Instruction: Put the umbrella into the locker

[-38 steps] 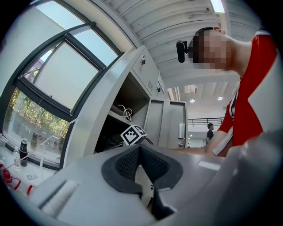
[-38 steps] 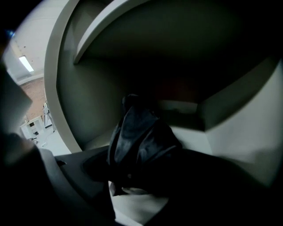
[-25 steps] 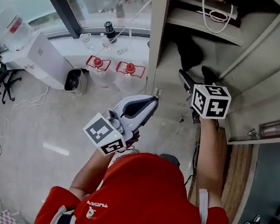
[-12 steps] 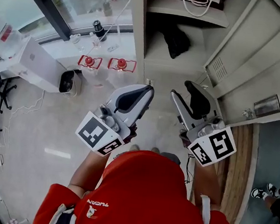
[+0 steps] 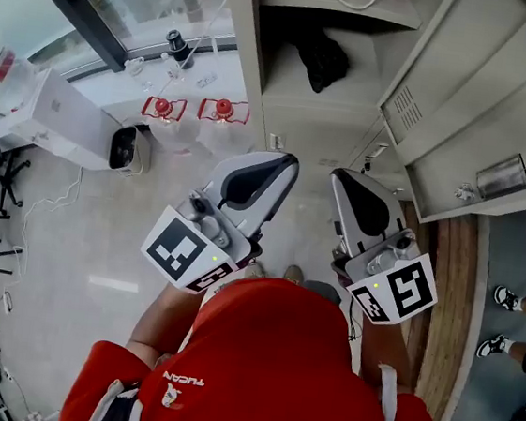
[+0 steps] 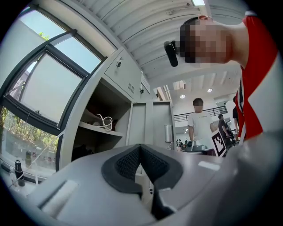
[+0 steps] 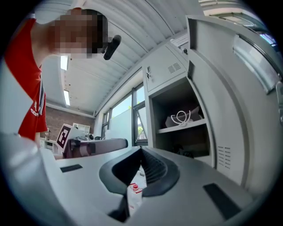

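Looks done: black bundled umbrella sits in grey metal locker at 12 o'clock. Your left hand-held gripper is shut, empty; right hand-held gripper just closed, empty. Draw both back clear of open grey door.

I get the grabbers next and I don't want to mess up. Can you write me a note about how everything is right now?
Left gripper: fingers shut, empty, held up in front of the locker.
Right gripper: fingers have just closed with nothing between them. It is held beside the left one.
Umbrella: the dark bundle on the locker's lower shelf looks like it. Neither gripper touches it.
Done: the umbrella seems to be inside.
Left: the door stands open, so closing it may be the only step remaining.
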A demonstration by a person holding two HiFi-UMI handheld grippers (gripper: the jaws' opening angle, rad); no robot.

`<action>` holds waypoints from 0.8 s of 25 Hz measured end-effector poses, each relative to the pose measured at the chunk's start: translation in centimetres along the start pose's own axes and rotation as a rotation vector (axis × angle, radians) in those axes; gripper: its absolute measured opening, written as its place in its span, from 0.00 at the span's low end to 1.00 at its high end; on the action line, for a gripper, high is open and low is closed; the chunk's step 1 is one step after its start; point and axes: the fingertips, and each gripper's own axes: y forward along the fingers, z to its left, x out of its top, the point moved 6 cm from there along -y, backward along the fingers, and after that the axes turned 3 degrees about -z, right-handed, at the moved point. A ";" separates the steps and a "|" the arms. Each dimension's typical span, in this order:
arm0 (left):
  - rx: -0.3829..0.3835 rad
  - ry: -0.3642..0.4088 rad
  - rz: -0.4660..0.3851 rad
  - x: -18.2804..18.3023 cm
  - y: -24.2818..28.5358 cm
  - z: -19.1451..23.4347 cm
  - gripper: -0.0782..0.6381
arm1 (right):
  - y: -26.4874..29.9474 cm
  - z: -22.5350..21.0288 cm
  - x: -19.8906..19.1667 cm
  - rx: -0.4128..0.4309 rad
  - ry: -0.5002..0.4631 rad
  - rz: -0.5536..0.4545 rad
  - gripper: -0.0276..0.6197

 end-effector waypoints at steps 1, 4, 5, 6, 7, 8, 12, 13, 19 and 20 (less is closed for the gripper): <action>-0.003 0.002 0.003 -0.1 0.1 -0.1 0.12 | -0.1 0.1 0.0 0.003 -0.001 -0.006 0.05; -0.010 0.006 0.012 -0.3 0.2 -0.3 0.12 | -0.1 0.1 0.0 0.007 -0.012 -0.017 0.05; -0.011 0.006 0.014 -0.3 0.3 -0.3 0.12 | 0.0 0.2 0.0 0.007 -0.016 -0.016 0.05; -0.013 0.007 0.017 -0.4 0.3 -0.2 0.12 | 0.1 0.2 -0.1 0.008 -0.019 -0.014 0.05; -0.014 0.008 0.019 -0.4 0.3 -0.2 0.12 | 0.2 0.3 -0.2 0.009 -0.020 -0.011 0.05; -0.014 0.009 0.022 -0.5 0.3 -0.2 0.12 | 0.3 0.4 -0.3 0.010 -0.019 -0.009 0.05; -0.018 0.009 0.036 -0.8 0.2 -0.3 0.12 | 0.2 0.7 -0.5 0.012 -0.016 -0.003 0.05; -0.019 0.007 0.038 -0.9 0.2 -0.3 0.12 | 0.2 0.8 -0.4 0.014 -0.018 -0.002 0.05; -0.028 0.001 0.044 -1.0 0.0 -0.6 0.12 | -0.1 1.4 -0.3 0.019 -0.029 0.004 0.05; -0.030 0.000 0.045 -1.0 0.0 -0.6 0.12 | -0.1 1.5 -0.3 0.019 -0.030 0.005 0.05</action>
